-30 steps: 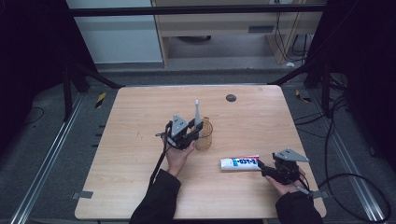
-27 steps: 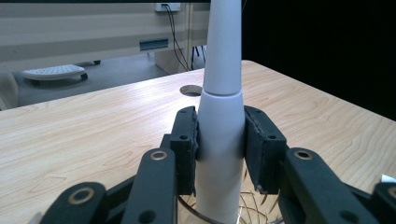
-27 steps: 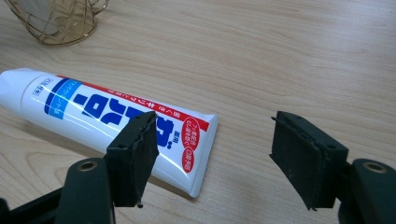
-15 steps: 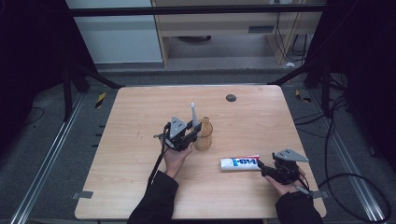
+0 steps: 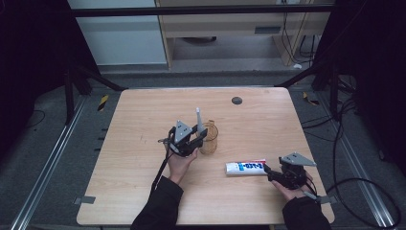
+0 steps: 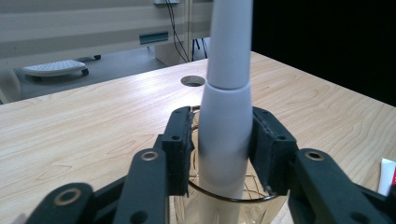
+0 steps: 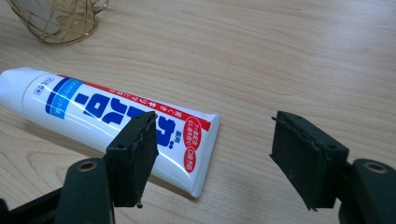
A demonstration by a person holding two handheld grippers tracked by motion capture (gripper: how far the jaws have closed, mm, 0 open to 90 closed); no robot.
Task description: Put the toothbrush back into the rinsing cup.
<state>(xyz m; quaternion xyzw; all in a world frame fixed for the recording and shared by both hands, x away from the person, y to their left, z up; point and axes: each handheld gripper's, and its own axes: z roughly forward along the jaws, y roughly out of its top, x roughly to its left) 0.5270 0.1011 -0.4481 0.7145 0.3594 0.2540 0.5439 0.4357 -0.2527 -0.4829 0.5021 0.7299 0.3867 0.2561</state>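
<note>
Wooden counter (image 5: 143, 143), high view: left gripper (image 5: 194, 136) beside the glass cup (image 5: 209, 138), a white toothbrush (image 5: 198, 116) upright in it; right gripper (image 5: 270, 172) at the end of the toothpaste tube (image 5: 245, 167), which lies flat. Left gripper view: jaws flank the toothbrush handle (image 6: 226, 135) above the cup rim (image 6: 224, 198); they have just been opening, with narrow gaps visible at both pads. Right gripper view: jaws open, gripping nothing, the tube's crimped end (image 7: 140, 121) behind the left jaw.
</note>
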